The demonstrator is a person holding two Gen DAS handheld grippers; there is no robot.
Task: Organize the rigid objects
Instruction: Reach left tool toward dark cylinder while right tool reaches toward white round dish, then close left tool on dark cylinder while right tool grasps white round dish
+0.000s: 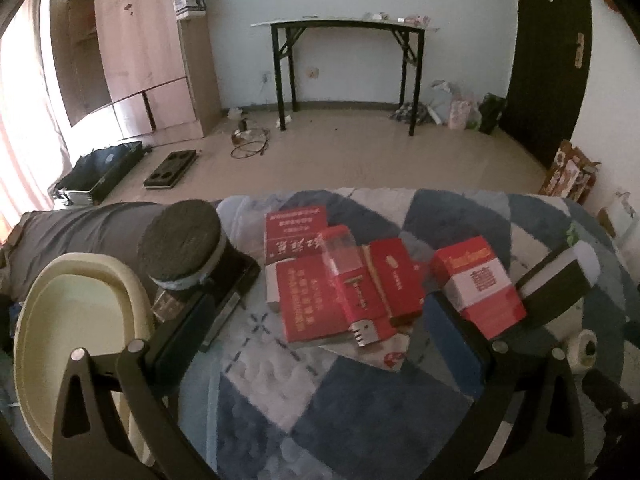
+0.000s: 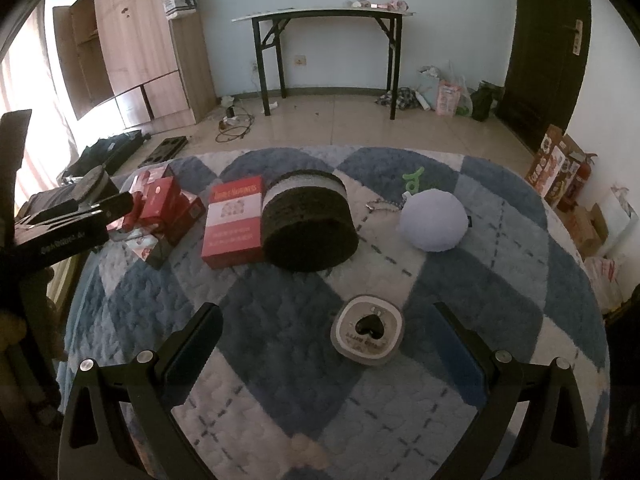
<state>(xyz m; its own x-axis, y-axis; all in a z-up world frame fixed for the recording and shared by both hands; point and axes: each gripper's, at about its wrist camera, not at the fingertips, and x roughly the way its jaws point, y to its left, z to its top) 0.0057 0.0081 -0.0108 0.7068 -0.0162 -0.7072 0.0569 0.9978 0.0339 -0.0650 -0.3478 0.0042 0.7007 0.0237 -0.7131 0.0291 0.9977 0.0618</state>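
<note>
Several red boxes (image 1: 344, 280) lie piled on the blue and white quilt (image 1: 320, 420), with a red and white box (image 1: 480, 288) to their right. My left gripper (image 1: 320, 340) is open and empty just in front of the pile; it also shows at the left of the right wrist view (image 2: 80, 208). My right gripper (image 2: 326, 340) is open and empty around a small square white case with a heart mark (image 2: 366, 330). Beyond it lie a red and white box (image 2: 234, 220), a dark round tin (image 2: 308, 224) and a pale blue plush ball (image 2: 434, 220).
A cream oval basin (image 1: 72, 328) and a dark round lidded box (image 1: 184, 240) sit at the left of the bed. A green toy on a chain (image 2: 410, 184) lies behind the plush ball. Beyond the bed are bare floor, a black folding table (image 1: 344, 24) and a wardrobe (image 1: 132, 48).
</note>
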